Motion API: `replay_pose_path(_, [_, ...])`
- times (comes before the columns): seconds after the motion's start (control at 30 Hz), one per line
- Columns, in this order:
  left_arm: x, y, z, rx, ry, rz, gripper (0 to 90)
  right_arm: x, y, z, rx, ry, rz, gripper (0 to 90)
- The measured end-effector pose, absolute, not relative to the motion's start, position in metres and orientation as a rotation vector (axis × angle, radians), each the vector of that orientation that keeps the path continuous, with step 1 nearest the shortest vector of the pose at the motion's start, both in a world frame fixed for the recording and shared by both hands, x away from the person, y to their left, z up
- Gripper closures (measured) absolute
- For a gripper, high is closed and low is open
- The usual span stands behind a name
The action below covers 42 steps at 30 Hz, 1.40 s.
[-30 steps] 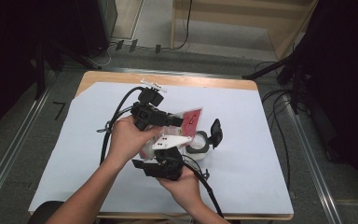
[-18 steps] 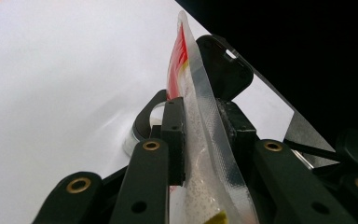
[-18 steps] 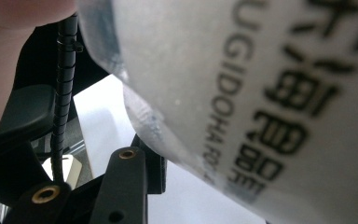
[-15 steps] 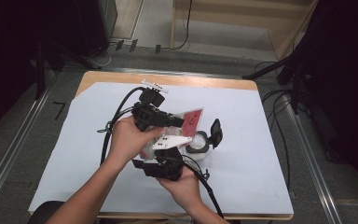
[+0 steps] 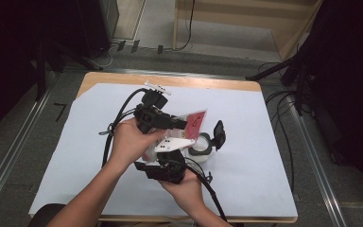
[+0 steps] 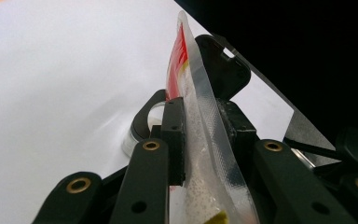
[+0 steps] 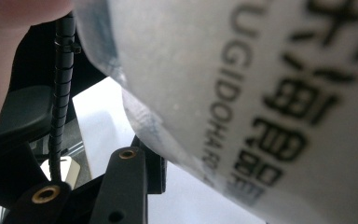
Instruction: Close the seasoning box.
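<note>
Black plastic fingers of the left gripper pinch the sealed edge strip of a clear plastic pouch with red print, one pad on each face of the film; the pouch stands edge-on between them and rises away from the camera. The right gripper sits just below, held from underneath; in its own view one black finger shows beneath a pale face of the pouch bearing black lettering, but whether its fingers press the film I cannot tell.

Location: the pouch is held above the middle of the white paper-covered surface, between both hands, its red upper part tilted toward the far right.

Handling, as a judgement: light, limp and slick; the film will buckle if taken mid-panel, and the grains inside will shift; the stiffer seal bands at the edges are the sound places to hold.

Beyond the fingers, a small round clear container with a hinged black lid standing open rests on the surface just beside the pouch.

The high view gives the overall layout and both hands; the left gripper view alone confirms the pinch on the seal and the grains inside; the right gripper view alone gives the lettering.
</note>
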State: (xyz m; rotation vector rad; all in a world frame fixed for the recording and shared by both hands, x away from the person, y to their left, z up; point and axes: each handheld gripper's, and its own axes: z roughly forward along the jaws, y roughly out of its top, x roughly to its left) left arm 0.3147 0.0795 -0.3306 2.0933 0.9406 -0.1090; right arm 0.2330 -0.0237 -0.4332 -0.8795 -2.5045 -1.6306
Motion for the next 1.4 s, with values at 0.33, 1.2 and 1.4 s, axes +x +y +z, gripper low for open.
replay_pose_path(0.33, [0.3147,0.0787,-0.331,2.103,0.935,-0.104,75.1,0.2328,-0.0242,-0.4338,-0.885,-2.498,-1.63,63.2])
replay_pose_path(1.2, [0.3147,0.0783,-0.3281,2.088,0.94,-0.118,74.2,0.2315,-0.0241,-0.4288,-0.913,-2.469,-1.627,63.3])
replay_pose_path(1.4, [0.3149,0.0768,-0.3296,2.092,0.934,-0.117,73.8,0.2326,-0.0248,-0.4302,-0.918,-2.468,-1.624,63.3])
